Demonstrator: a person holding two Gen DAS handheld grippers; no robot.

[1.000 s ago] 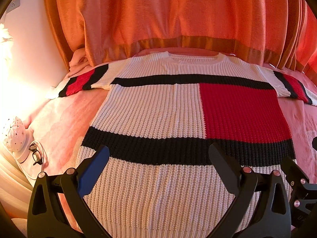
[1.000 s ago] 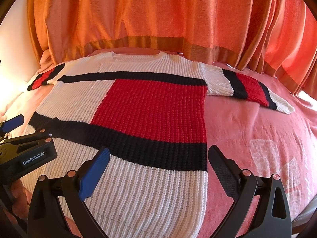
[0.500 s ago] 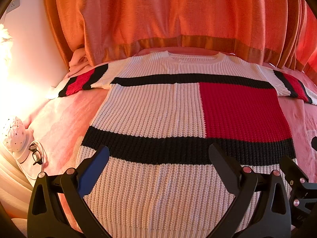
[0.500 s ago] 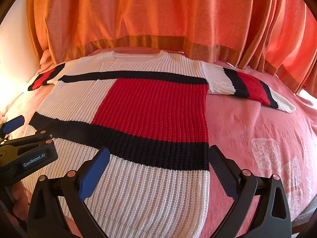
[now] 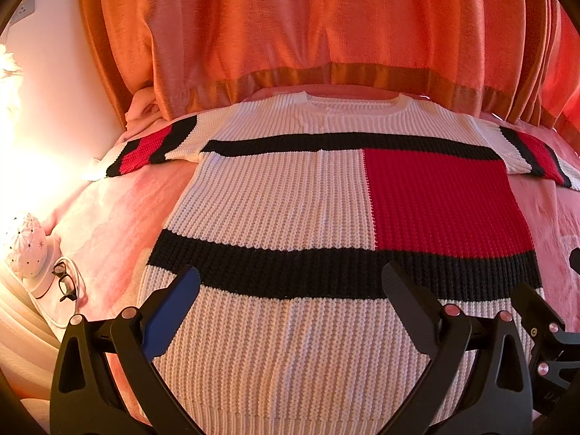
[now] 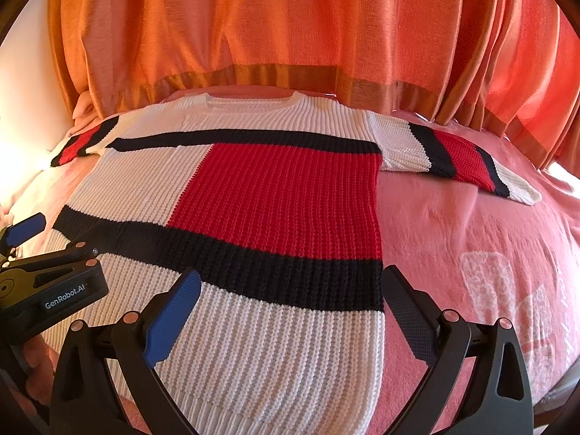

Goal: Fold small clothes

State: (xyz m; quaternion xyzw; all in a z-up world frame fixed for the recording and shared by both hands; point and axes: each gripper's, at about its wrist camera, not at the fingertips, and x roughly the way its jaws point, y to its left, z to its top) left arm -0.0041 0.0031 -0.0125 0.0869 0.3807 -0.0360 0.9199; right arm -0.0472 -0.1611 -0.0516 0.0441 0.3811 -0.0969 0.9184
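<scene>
A knitted sweater [image 5: 275,199], white with black bands and a red block, lies flat and face up on a pink bed, both short sleeves spread out; it also shows in the right wrist view [image 6: 275,195]. My left gripper [image 5: 290,286] is open and empty above the lower hem area, left of middle. My right gripper [image 6: 290,286] is open and empty above the sweater's lower right side edge. The left gripper's body [image 6: 50,286] shows at the left of the right wrist view.
Orange curtains [image 5: 326,36] hang behind the bed's far edge. A white dotted lamp [image 5: 25,246] and black glasses [image 5: 65,282] sit at the left beside the bed. Bare pink bedsheet [image 6: 471,253] lies right of the sweater.
Both grippers have crept slightly back toward the hem; the sweater has not moved and both stay open.
</scene>
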